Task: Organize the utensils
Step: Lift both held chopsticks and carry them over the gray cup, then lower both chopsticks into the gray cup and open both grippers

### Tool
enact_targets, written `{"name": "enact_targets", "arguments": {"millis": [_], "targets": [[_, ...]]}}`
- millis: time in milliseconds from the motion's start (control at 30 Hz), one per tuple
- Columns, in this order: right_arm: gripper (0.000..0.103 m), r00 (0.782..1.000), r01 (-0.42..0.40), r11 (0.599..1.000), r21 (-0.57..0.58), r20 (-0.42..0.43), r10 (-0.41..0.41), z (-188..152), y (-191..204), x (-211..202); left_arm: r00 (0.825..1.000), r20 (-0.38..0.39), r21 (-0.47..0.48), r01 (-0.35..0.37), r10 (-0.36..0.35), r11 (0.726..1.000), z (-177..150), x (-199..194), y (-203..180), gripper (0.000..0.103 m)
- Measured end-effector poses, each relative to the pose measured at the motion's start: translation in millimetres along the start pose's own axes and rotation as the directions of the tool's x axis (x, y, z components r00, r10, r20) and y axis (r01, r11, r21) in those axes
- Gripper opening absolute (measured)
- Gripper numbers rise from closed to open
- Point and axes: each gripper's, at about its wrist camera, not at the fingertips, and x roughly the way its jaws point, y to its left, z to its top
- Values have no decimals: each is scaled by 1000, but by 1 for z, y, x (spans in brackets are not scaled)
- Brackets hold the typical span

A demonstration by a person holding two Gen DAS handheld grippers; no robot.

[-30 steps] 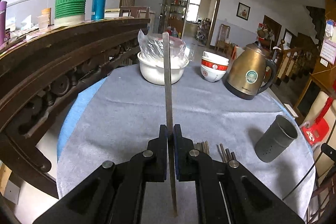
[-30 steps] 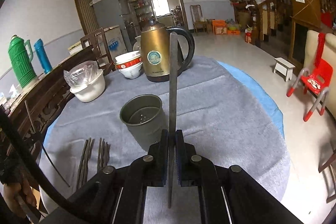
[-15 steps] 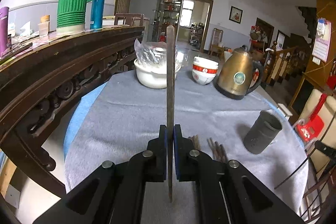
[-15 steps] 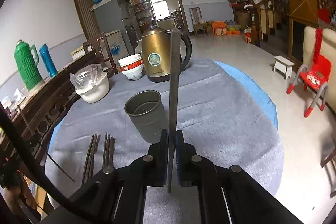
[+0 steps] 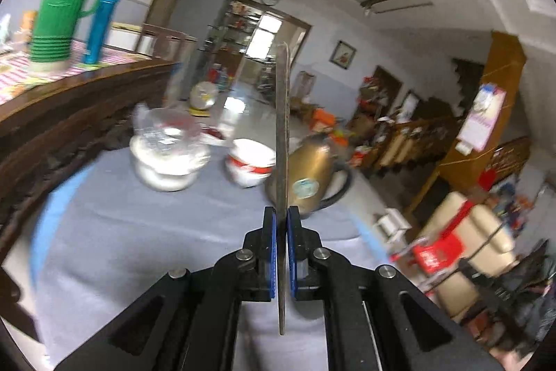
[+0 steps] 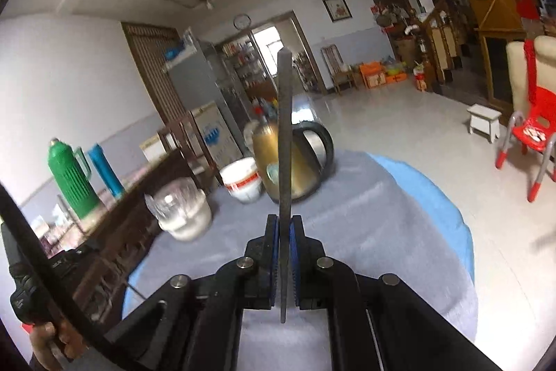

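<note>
Steel catches the light in the left wrist view, where our left gripper stands clamped on a thin flat metal utensil that rises upright before the gold electric kettle on the grey-clothed round table. From the right wrist view, our right gripper pinches a second flat metal utensil the same way, its tip high above the table. The holder shows in neither view. We judge the step a carry: keep both grips firm and each piece upright, then lower them gently, one at a time.
</note>
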Motion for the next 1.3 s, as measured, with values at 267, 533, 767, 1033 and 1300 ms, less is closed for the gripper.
{"name": "enact_targets", "arguments": {"millis": [267,533,767,1033,1300], "targets": [[7,999,-40,999,-30,28,41,22,24,34,997,8,17,82,-83,996,9,59,-58,6],[7,999,-14,998,-61,-30,12,20,25,90,996,-80,80,41,-34,996,-14,118,-75,6],[7,992,-8,997,-70,-128,-1,1,17,129,987,-158,127,9,12,992,-34,143,-72,6],[8,966,-3,998,-67,-258,-15,-20,11,158,964,-263,159,0,42,987,-54,159,-68,7],[9,943,14,998,-61,-332,-33,-24,11,155,965,-258,126,-17,49,992,-50,129,-54,45]]}}
